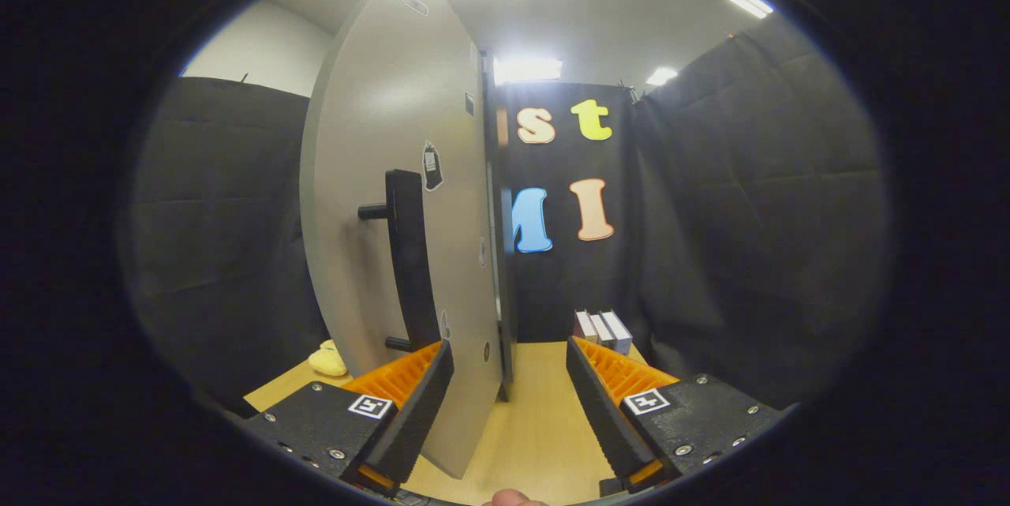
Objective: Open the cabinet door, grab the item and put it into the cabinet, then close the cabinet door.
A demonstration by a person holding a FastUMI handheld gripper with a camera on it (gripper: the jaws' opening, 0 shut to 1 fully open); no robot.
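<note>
The gripper (510, 380) is standing spread and empty beside the open door (387, 174), whose edge is lying between the fingers and could be bumped

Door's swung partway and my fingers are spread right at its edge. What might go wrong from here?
1. The gripper is open with the cabinet door edge between its fingers; closing or twisting now could pinch the panel or jam it.
2. The left finger sits right under the black handle; lifting may snag it.
3. The yellow item lies behind the door, where a wider swing might hit it.
</note>
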